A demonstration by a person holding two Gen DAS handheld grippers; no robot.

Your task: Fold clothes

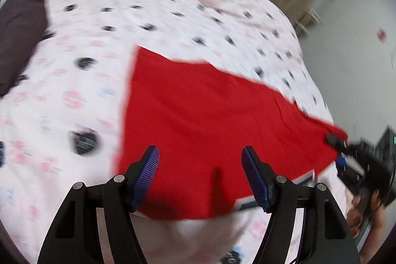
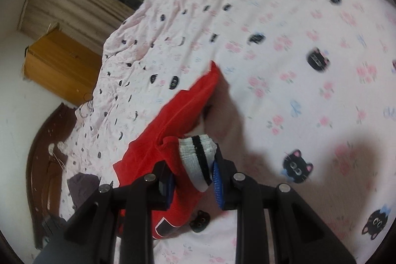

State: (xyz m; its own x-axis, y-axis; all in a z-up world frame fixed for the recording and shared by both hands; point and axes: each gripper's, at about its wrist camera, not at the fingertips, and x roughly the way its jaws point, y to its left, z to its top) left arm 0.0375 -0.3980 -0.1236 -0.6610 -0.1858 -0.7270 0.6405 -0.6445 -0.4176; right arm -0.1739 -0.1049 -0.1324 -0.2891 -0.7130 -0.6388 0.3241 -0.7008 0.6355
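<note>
Red cloth garment [image 1: 210, 120] is up off the bed on one side, stretched like a sail across the pale pink bedsheet w/ black cat faces and pink flowers [image 1: 173, 4]. It's a broad flat panel in the left wrist view, its near hem over the near edge of the bed, its far corner resting on the sheet toward the middle.

Left gripper [image 1: 200, 177]: jaws wide, blue pads apart, nothing between them, hovering just over the near hem of the red cloth.

Right gripper [image 2: 191, 180]: jaws narrow, clamped on the garment's white ribbed cuff w/ black stripe [image 2: 198, 160], red fabric bunched alongside. From the left wrist view that same gripper sits at the bed's right edge, pulling the cloth's corner into a taut point.

How far along? Judgement only: garment's mid-handling, one end lifted and dragged, rest partly draped on the sheet. No neat folded packet visible; the red panel shows as one layer in the left view, tho the right view shows it doubled over lengthwise near the cuff. Can't tell if that's a made fold or just bunching; both views are motion-blurred. Squaring and stacking seem left to do.

Containers: none in reach. A wooden yellow-brown cabinet [image 2: 61, 66] stands off the bed's far corner, contents not visible. A dark purple-grey fabric item [image 1: 19, 36] lies at the bed's left edge, loose.
</note>
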